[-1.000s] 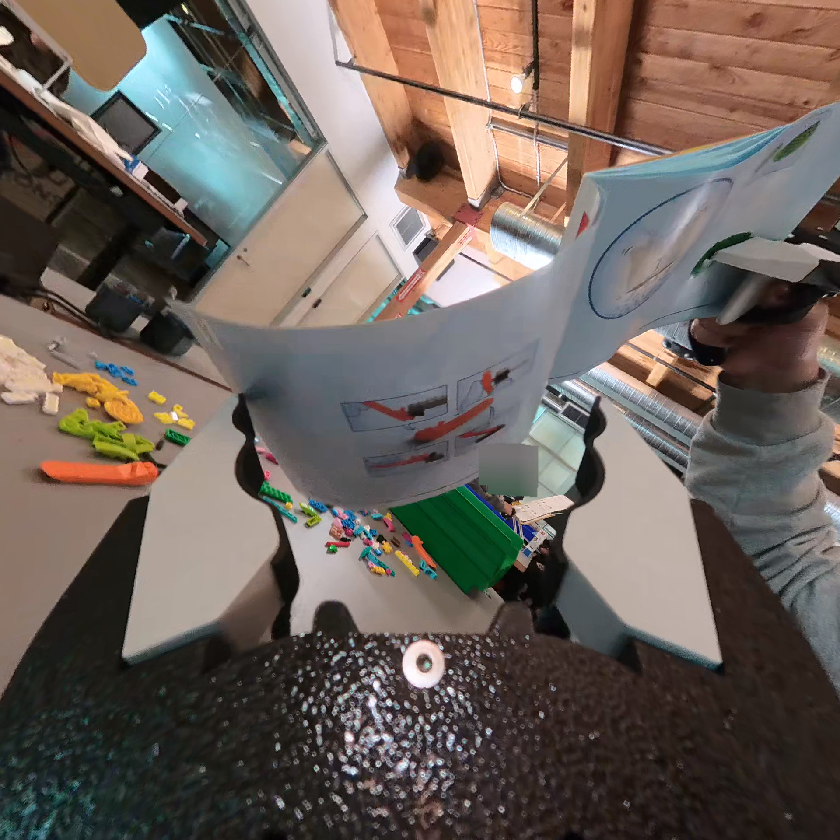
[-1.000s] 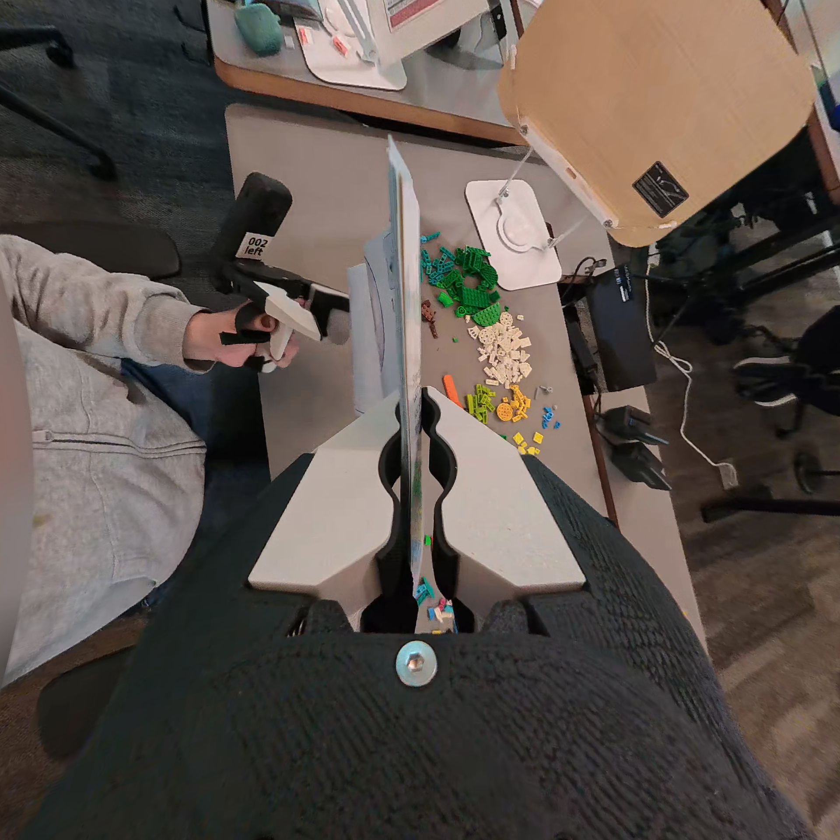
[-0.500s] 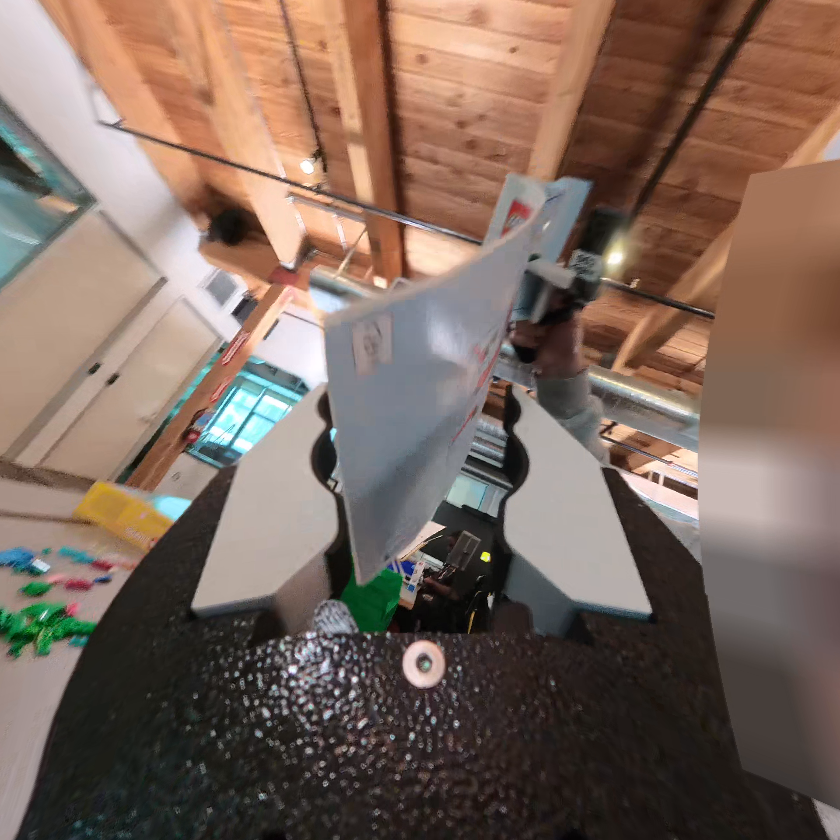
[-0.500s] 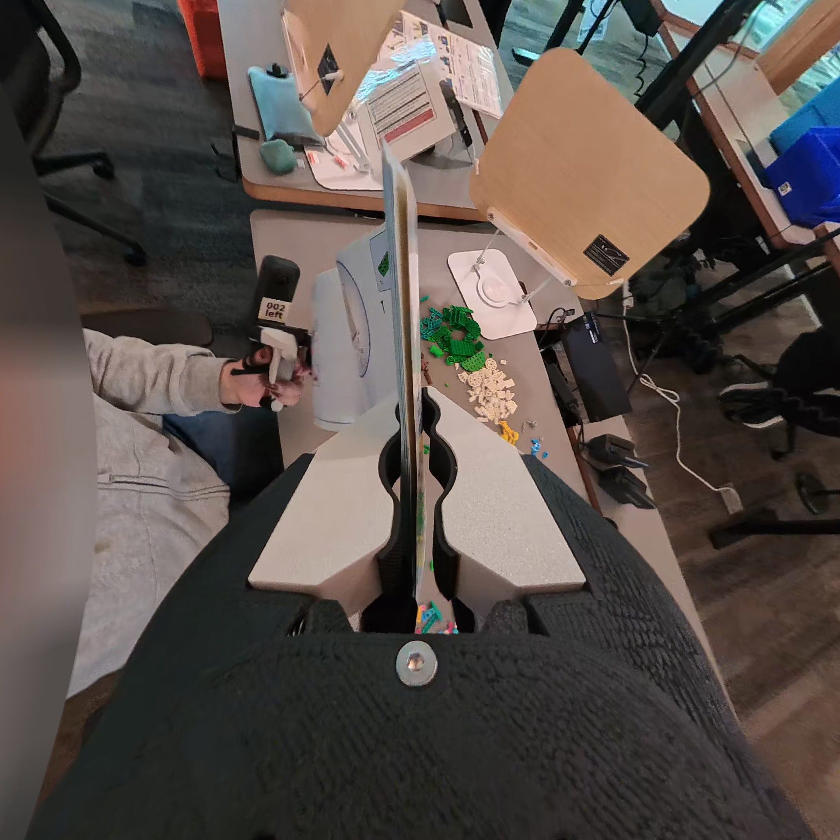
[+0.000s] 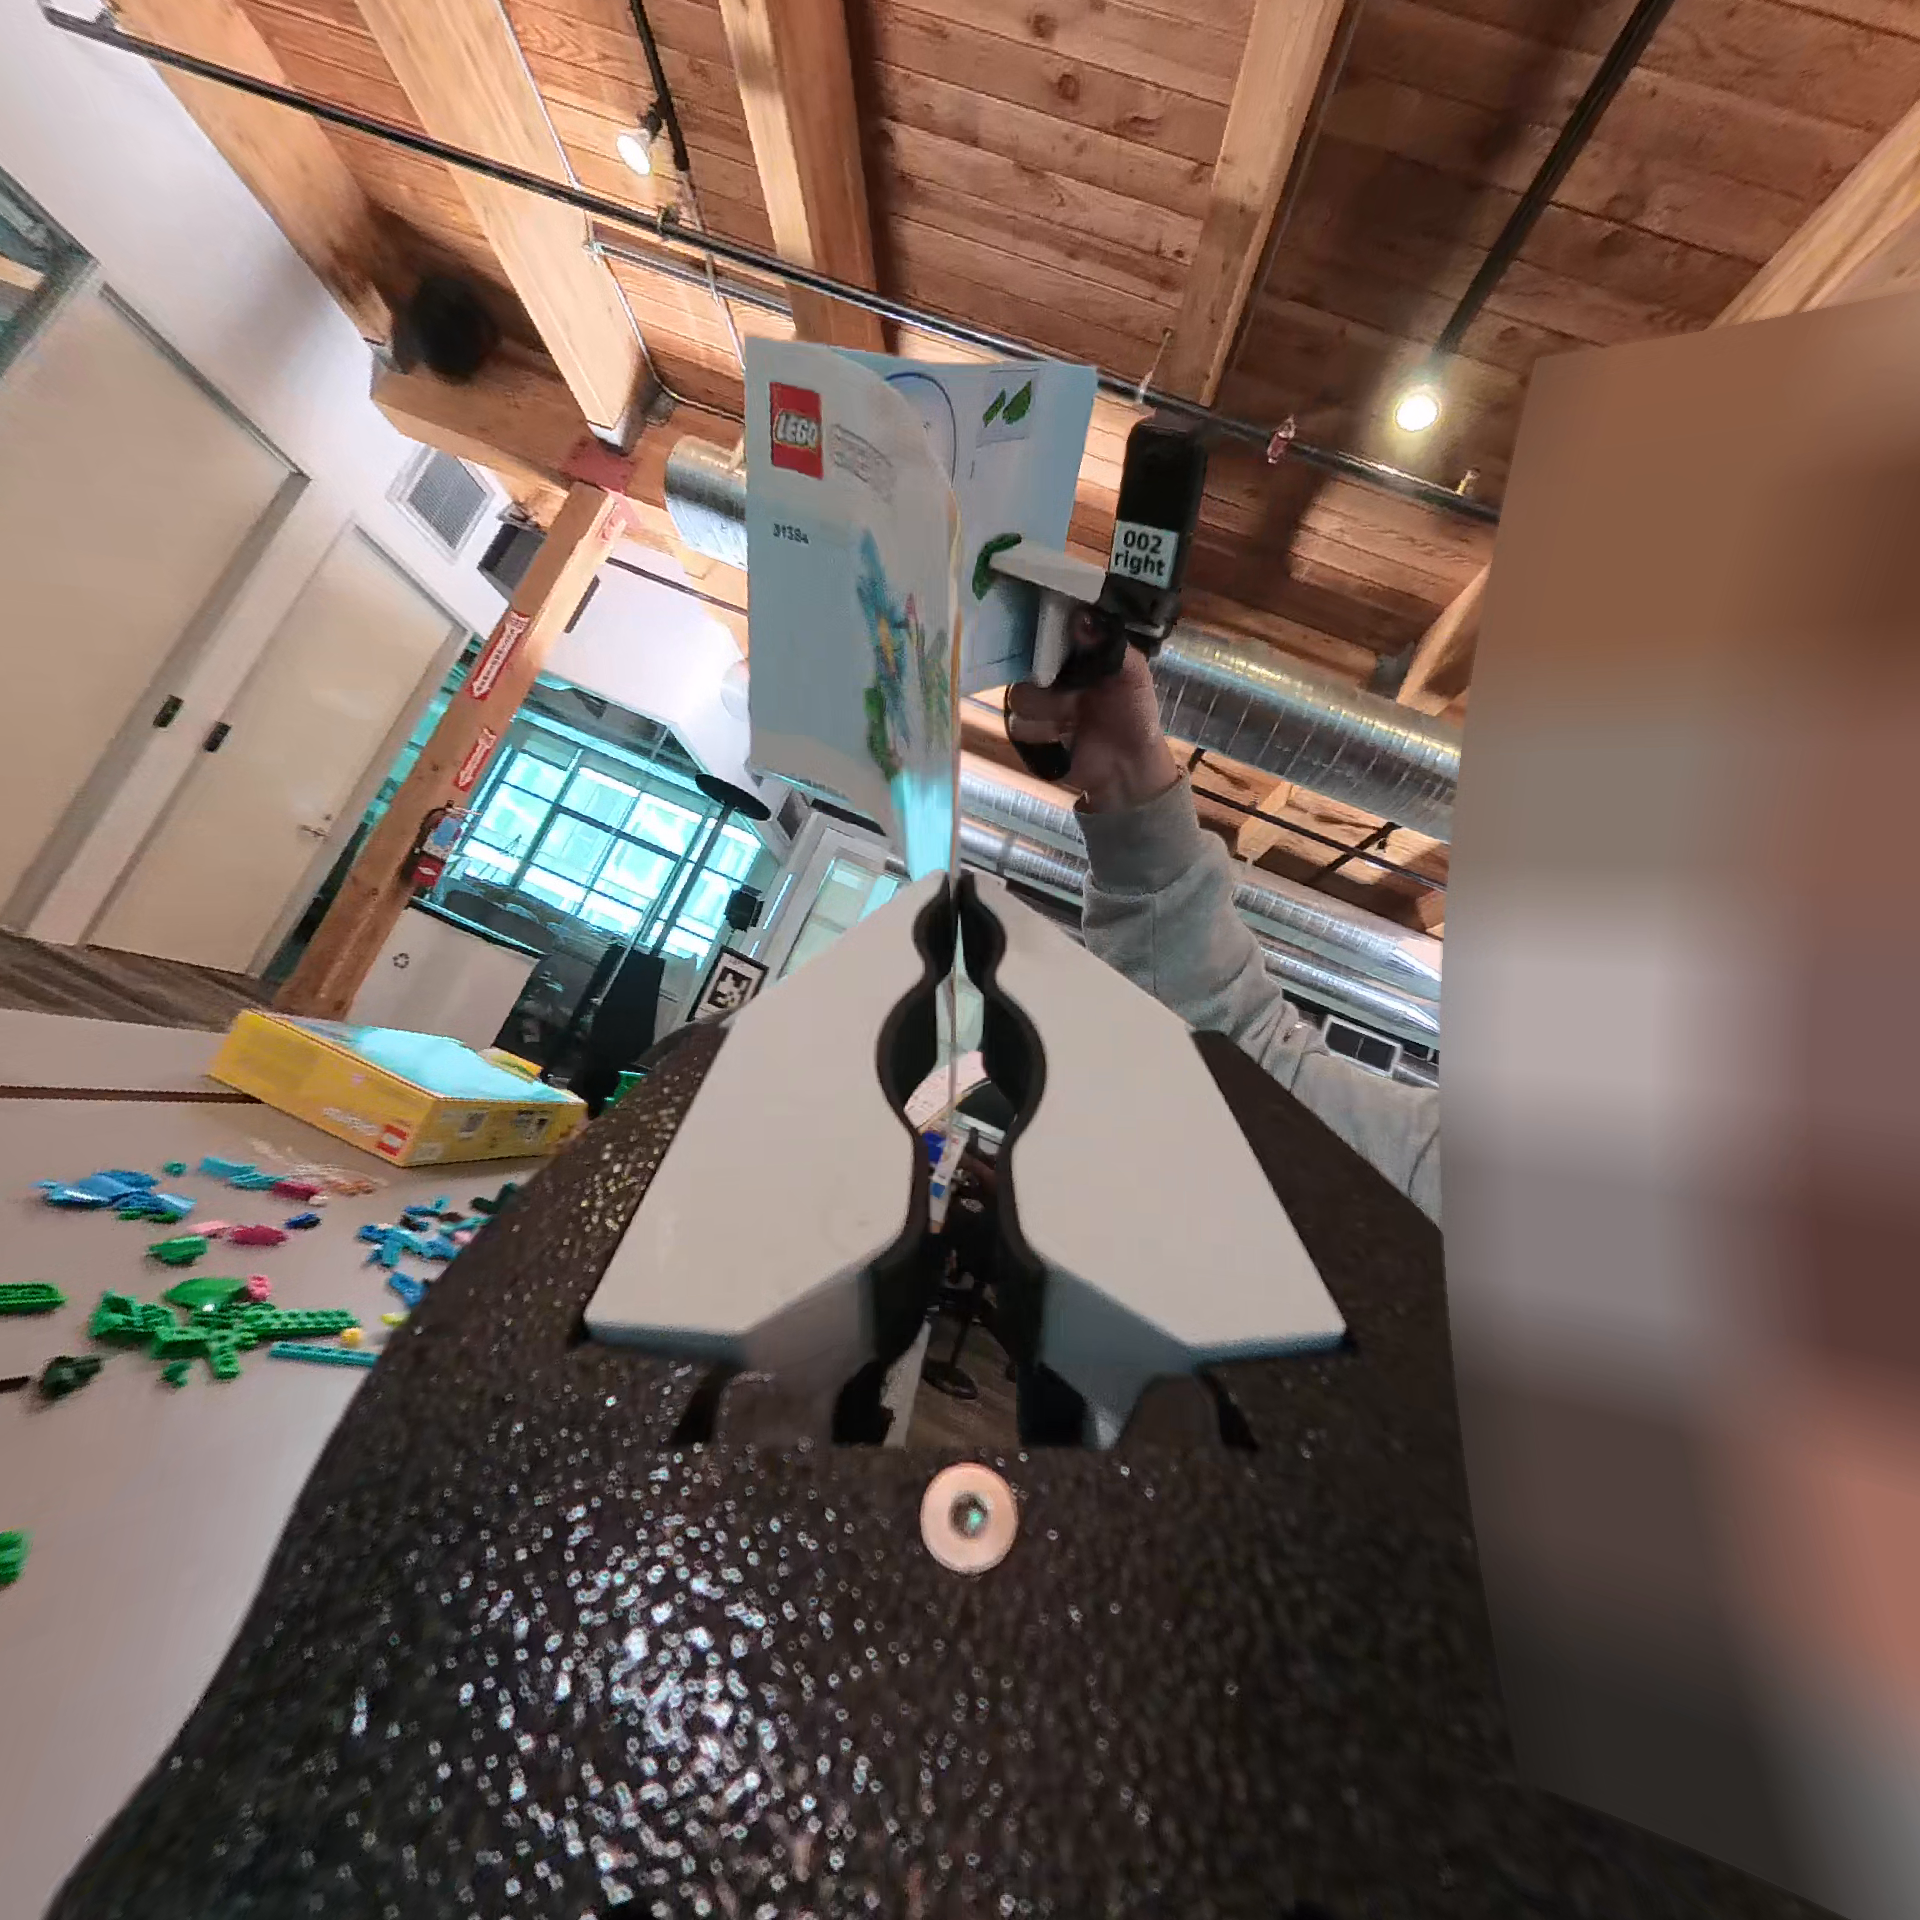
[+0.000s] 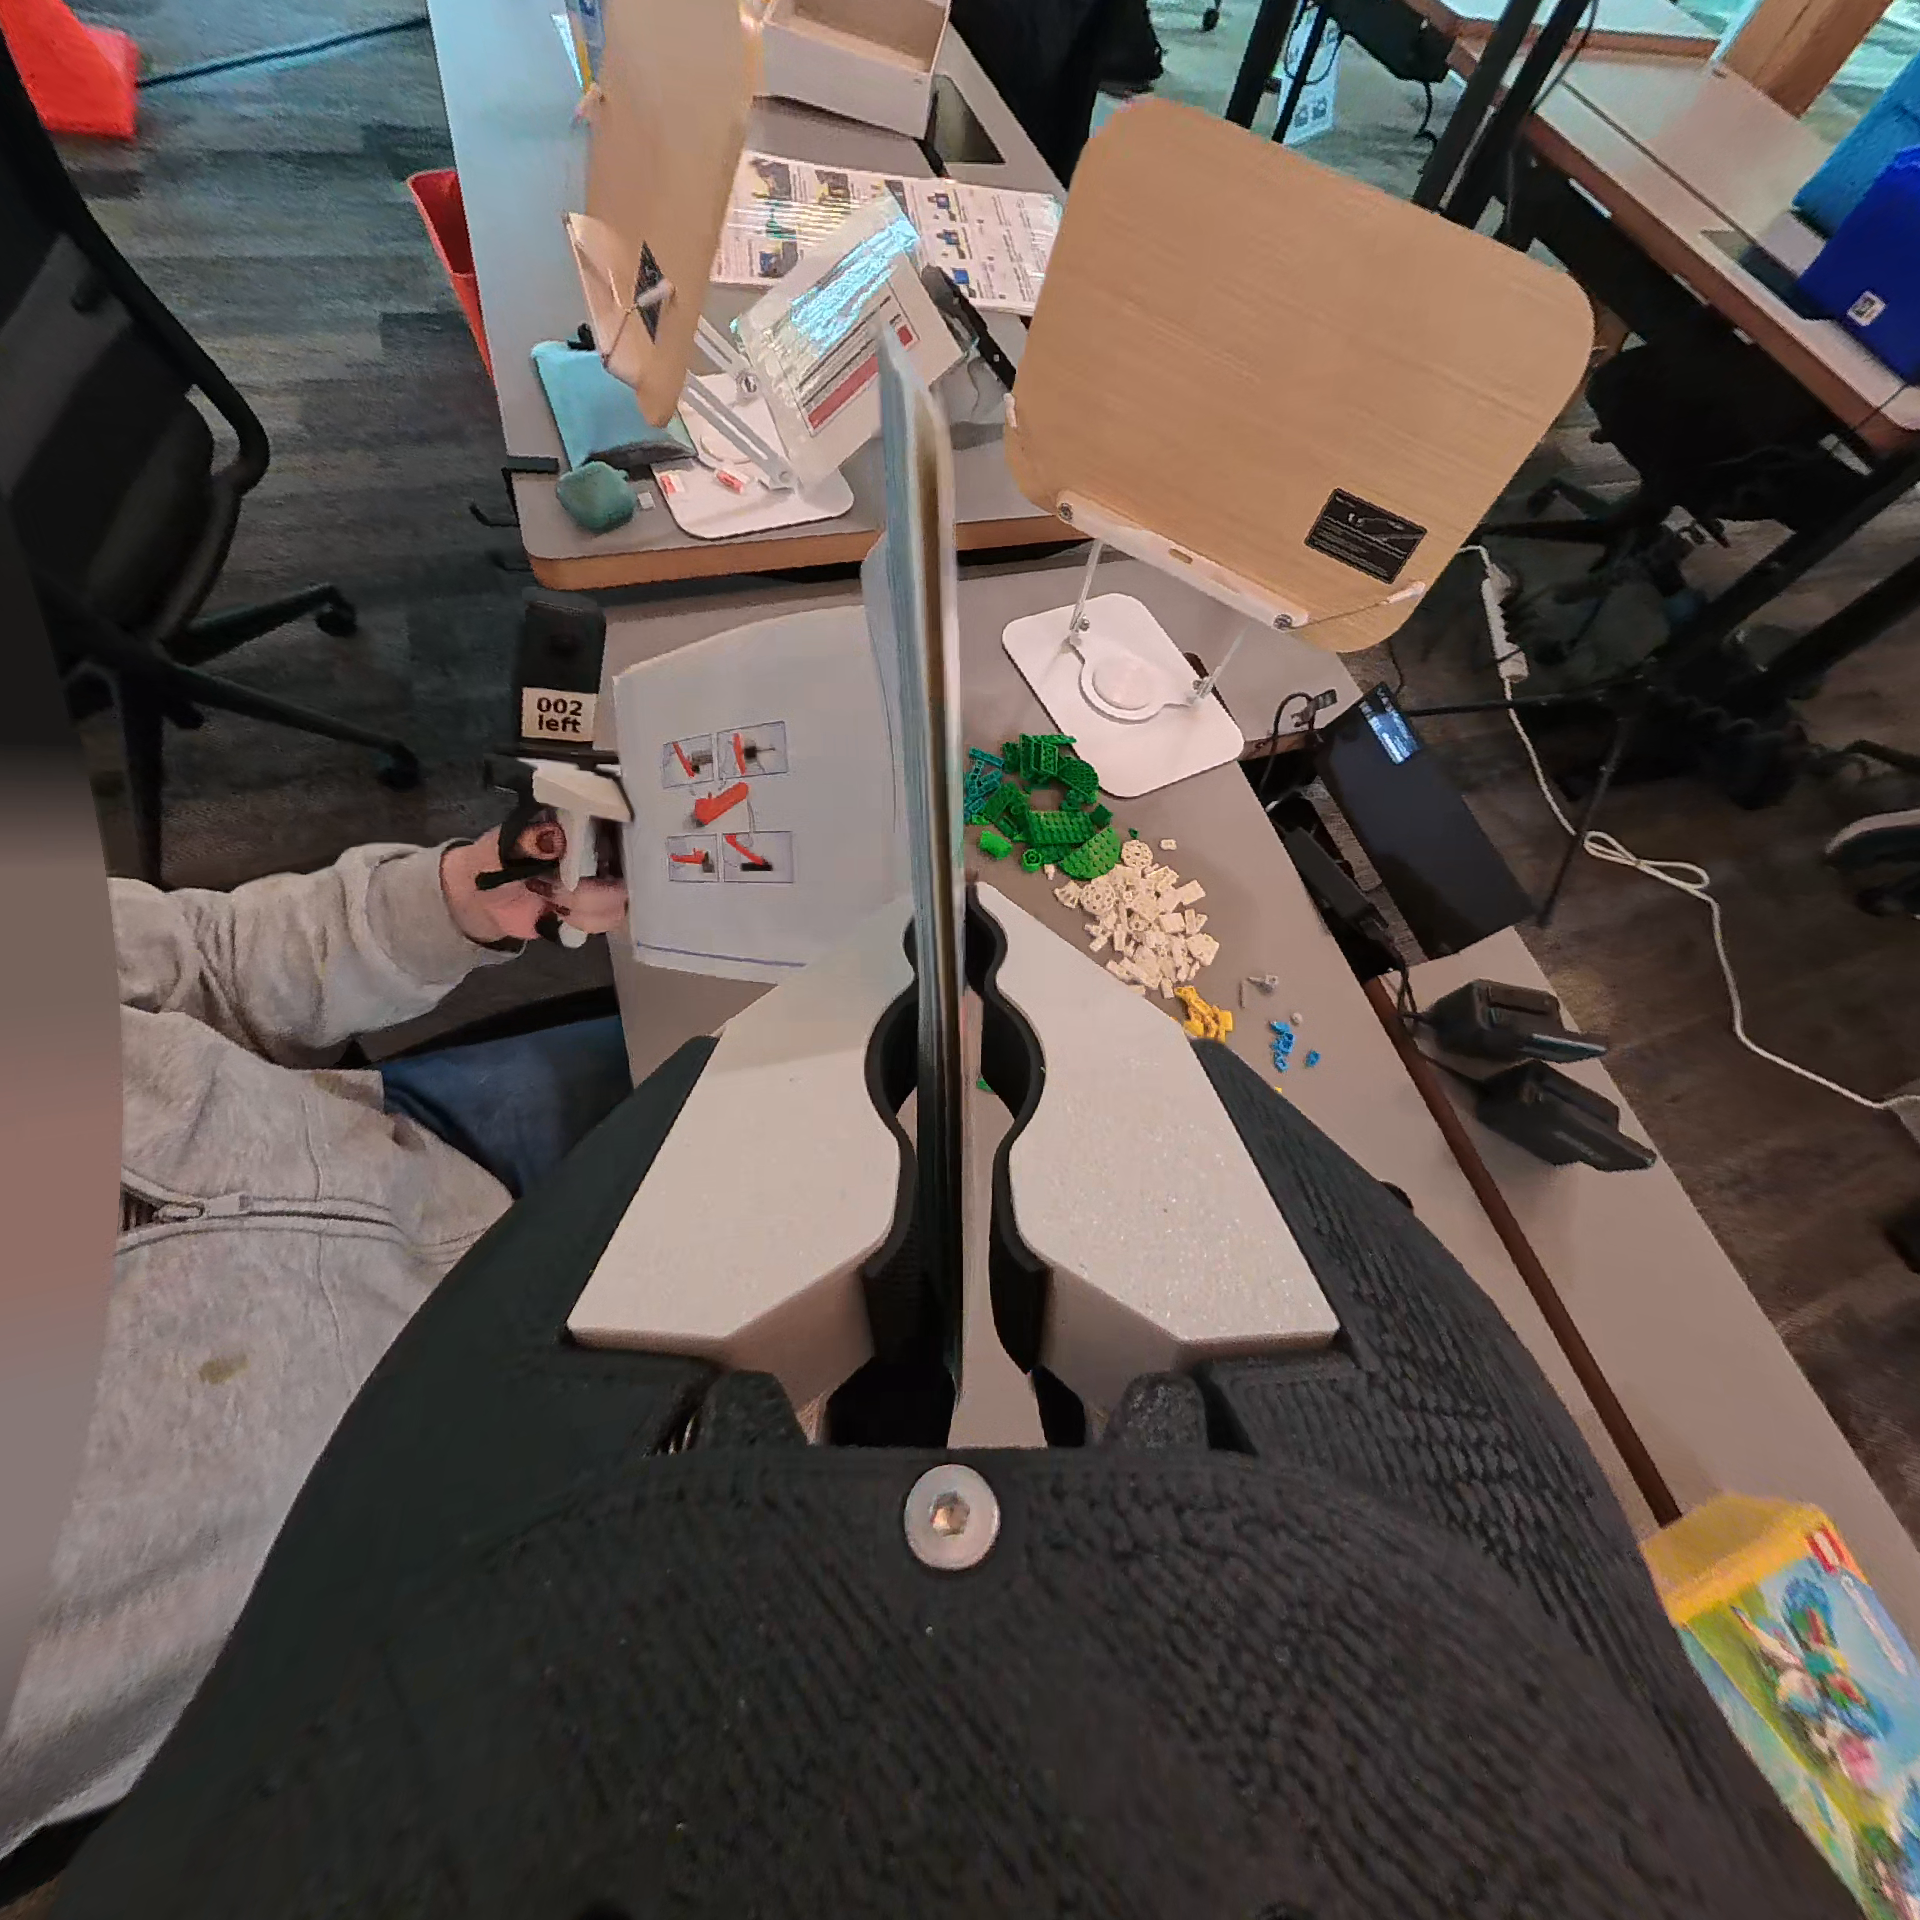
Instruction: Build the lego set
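A light-blue instruction booklet (image 5: 831, 582) is held up in the air, opened between the two grippers. My left gripper (image 5: 954, 894) is shut on the edge of a single thin page, which runs straight between the pads. In the right wrist view that page (image 6: 748, 810) shows orange part diagrams, with the left gripper (image 6: 613, 805) clamped on its outer edge. My right gripper (image 6: 940, 904) is shut on the rest of the booklet (image 6: 920, 675), seen edge-on between its pads. The left wrist view shows the right gripper (image 5: 997, 571) clamping the booklet's far side.
Below lies a grey table (image 6: 1351, 1195) with piles of green bricks (image 6: 1039, 810), white bricks (image 6: 1143, 925) and small yellow and blue ones. A yellow box (image 5: 405, 1091) lies on it. A wooden board on a white stand (image 6: 1288, 353) stands at the table's back. My hands' fingertips stand some 25 centimeters from each other.
My left gripper was wide open around the page and has shut on its edge, swinging upward as it did. My right gripper has kept its hold on the booklet and lifted it.
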